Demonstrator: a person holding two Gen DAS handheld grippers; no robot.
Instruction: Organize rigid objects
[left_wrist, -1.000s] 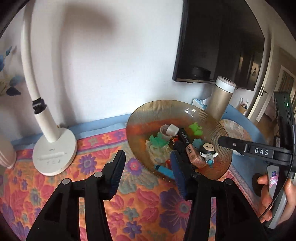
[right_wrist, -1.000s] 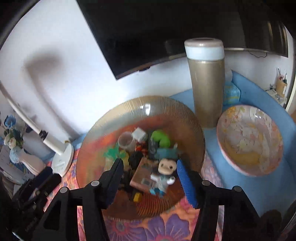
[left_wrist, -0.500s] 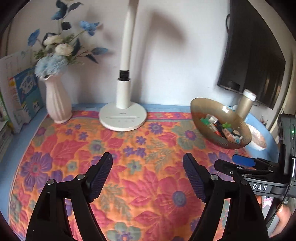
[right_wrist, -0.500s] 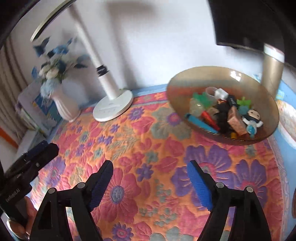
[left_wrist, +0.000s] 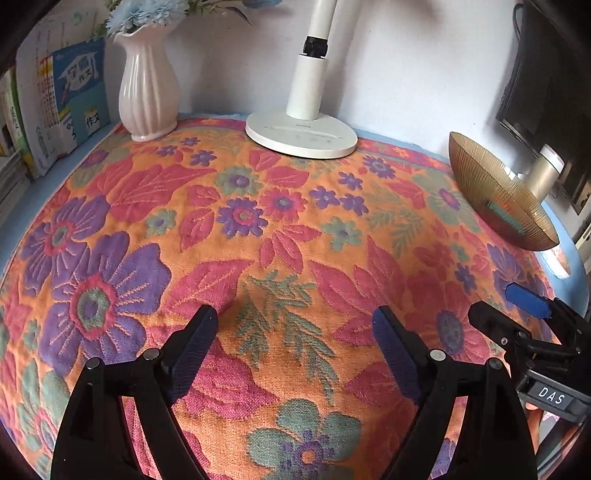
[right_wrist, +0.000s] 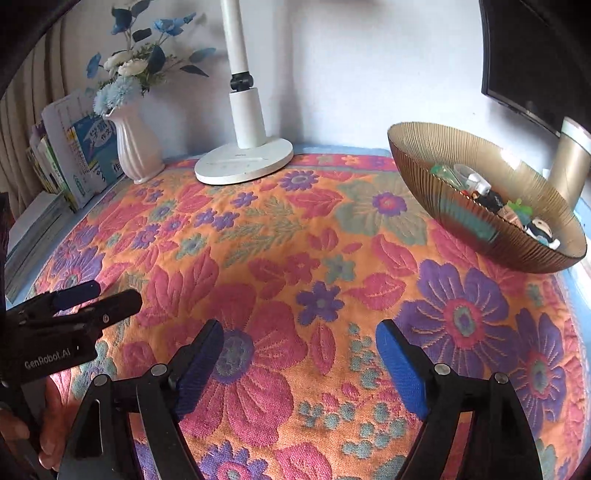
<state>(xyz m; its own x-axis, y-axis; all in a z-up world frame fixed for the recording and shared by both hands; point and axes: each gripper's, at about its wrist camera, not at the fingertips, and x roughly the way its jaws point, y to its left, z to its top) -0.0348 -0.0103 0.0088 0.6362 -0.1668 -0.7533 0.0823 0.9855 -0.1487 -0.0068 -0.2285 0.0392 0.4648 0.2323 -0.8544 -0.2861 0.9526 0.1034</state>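
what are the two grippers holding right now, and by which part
Nothing. The left gripper and right gripper are both empty, jaws opening over the bare floral cloth.

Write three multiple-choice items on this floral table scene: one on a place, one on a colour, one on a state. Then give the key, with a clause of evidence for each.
1. Where do the small toys lie?
A. Scattered on the cloth
B. In the amber bowl
C. Inside the vase

2. What colour is the vase?
A. White
B. Green
C. Black

3. What is between the fingers of the right gripper?
A. A toy figure
B. The lamp base
C. Nothing, only the floral cloth below

Key: 1 B, the toys sit inside the ribbed bowl; 2 A, its fluted body is white; 3 C, the jaws are opening with only cloth showing between them.
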